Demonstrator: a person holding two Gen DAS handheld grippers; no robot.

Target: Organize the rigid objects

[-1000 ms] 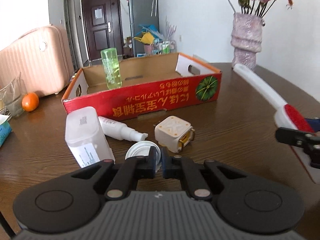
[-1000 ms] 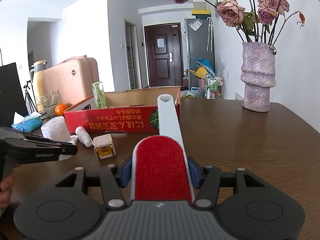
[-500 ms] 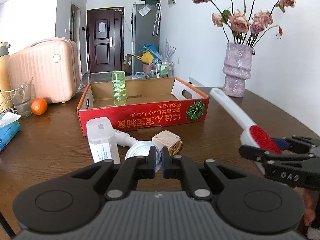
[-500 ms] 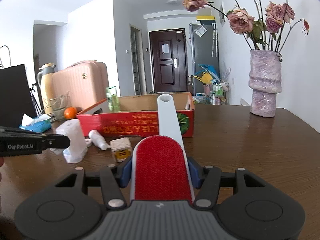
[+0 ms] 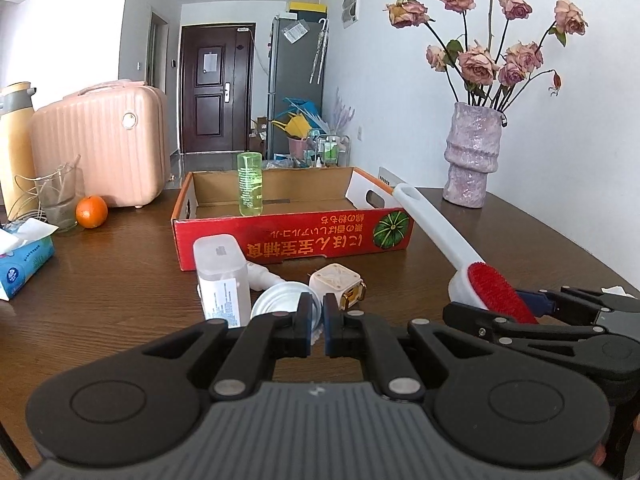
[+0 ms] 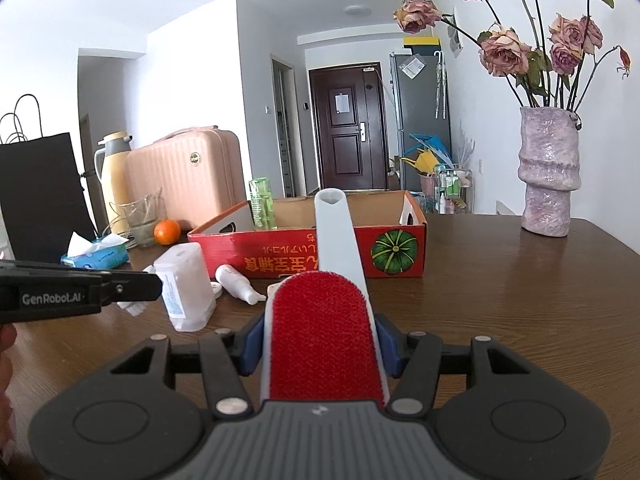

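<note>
A dark wooden bench (image 5: 120, 280) fills the lower half of both views. At its centre sits a shallow red cardboard box (image 5: 296, 240) with its open top facing up, which looks like the collecting place for the loose items. 1 tall green bottle (image 5: 249, 184) stands upright inside it, at the left of the box. In the right wrist view, the right claw (image 6: 320, 344) is clenched on the red bristled head of a white lint brush (image 6: 320, 320), its blue pads pressed to both sides of the head. The long white handle points forward at the box front, probably so the brush can go in handle first. In the left wrist view the same brush (image 5: 436, 236) slants from lower right up toward the box's right end. The left claw (image 5: 317, 330) is clenched with nothing in it, at bottom centre, and appears to be waiting its turn. Just above it in that view, in front of the box, lie the items not yet sorted: a frosted white container (image 5: 220, 276) standing upright, a white spray bottle (image 5: 264, 276) on its side behind it, a round tin lid (image 5: 280, 300), and a small cream cube (image 5: 336, 284) with a gold clasp. An orange (image 5: 91, 211) rests at the middle left, well apart from them.
</note>
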